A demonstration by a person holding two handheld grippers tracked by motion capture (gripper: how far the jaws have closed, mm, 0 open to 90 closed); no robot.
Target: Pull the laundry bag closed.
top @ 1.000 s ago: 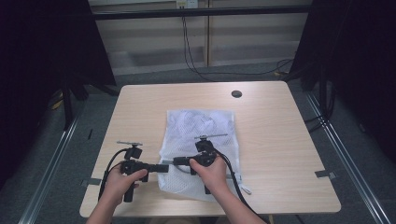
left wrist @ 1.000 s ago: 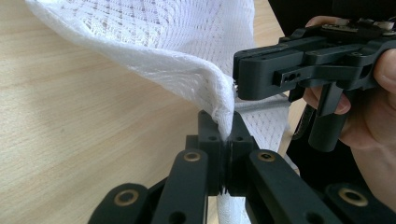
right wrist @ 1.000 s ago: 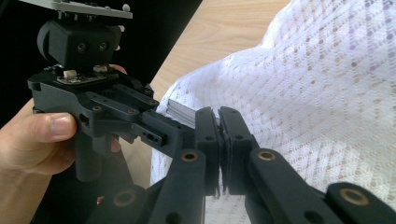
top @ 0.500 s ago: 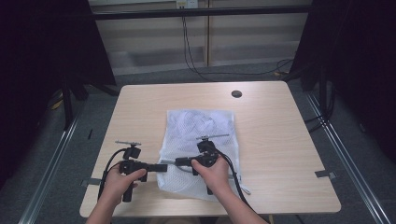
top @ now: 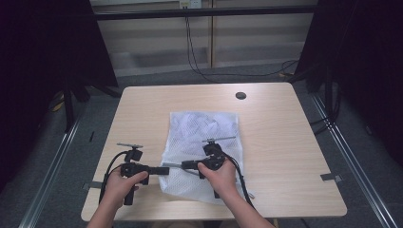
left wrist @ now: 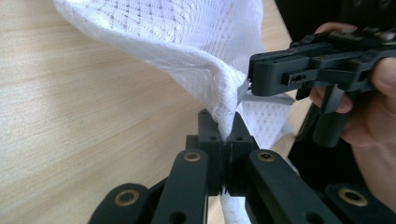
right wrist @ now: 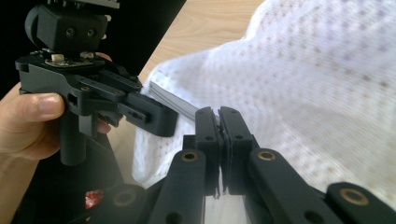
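Observation:
A white mesh bag (top: 204,128) lies flat in the middle of the wooden table (top: 285,142). Both grippers meet at its near left edge, pointing at each other. My left gripper (top: 164,169) (left wrist: 229,133) is shut on a pinched-up fold of the mesh (left wrist: 187,37). Opposite it, my right gripper (top: 184,165) (right wrist: 219,114) is shut on a grey strip (right wrist: 175,102) (left wrist: 243,91) running along the bag's edge. In the right gripper view the mesh (right wrist: 317,93) rises to the right and the left gripper (right wrist: 163,121) sits close at the left, held by a hand.
A small black round disc (top: 241,95) sits near the table's far edge. Black frames and cables (top: 199,61) stand on the floor beyond the table. Bare wood lies to the right of the bag and at the far left.

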